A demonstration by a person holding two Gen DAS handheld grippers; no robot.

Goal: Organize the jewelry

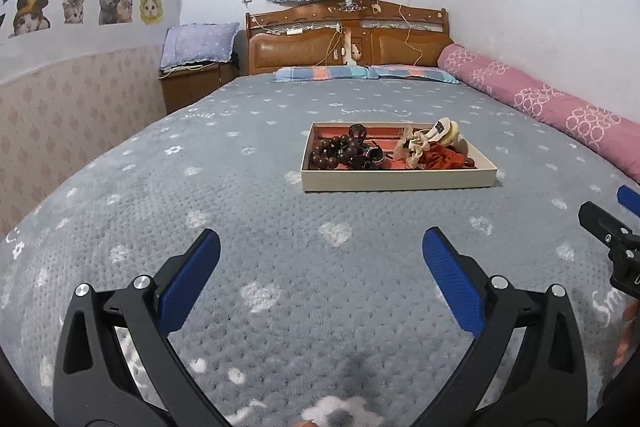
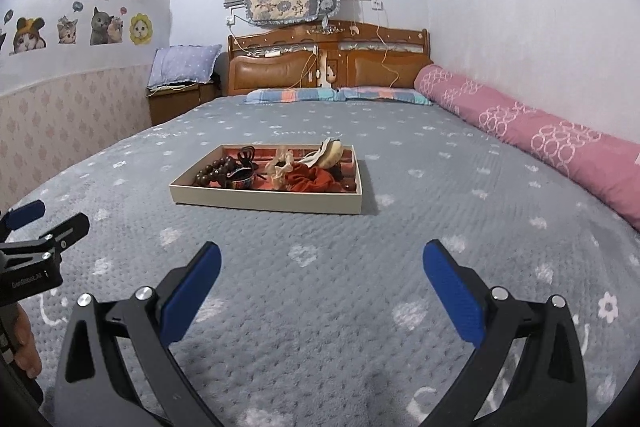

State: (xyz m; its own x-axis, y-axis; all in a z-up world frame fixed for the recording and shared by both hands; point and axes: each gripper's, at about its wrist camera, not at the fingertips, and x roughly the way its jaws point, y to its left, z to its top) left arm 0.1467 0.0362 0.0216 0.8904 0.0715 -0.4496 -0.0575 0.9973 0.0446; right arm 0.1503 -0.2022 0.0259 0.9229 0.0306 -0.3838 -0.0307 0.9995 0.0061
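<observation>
I hold my left gripper (image 1: 321,255) low above the grey bedspread (image 1: 248,211), its blue pads spread wide with nothing between them, because no item is chosen yet. Ahead, well apart from both tools, the shallow tray (image 1: 400,182) lies flat in the middle of the bed so I can reach it from either side. Inside, the dark wooden beads (image 1: 334,151) and a black hair claw (image 1: 357,133) sit at its left, the cream scrunchie (image 1: 416,143) and the rust-red scrunchie (image 1: 444,159) at its right, all mixed together. My right gripper (image 2: 322,259) is also spread wide and empty, waiting beside the left one.
</observation>
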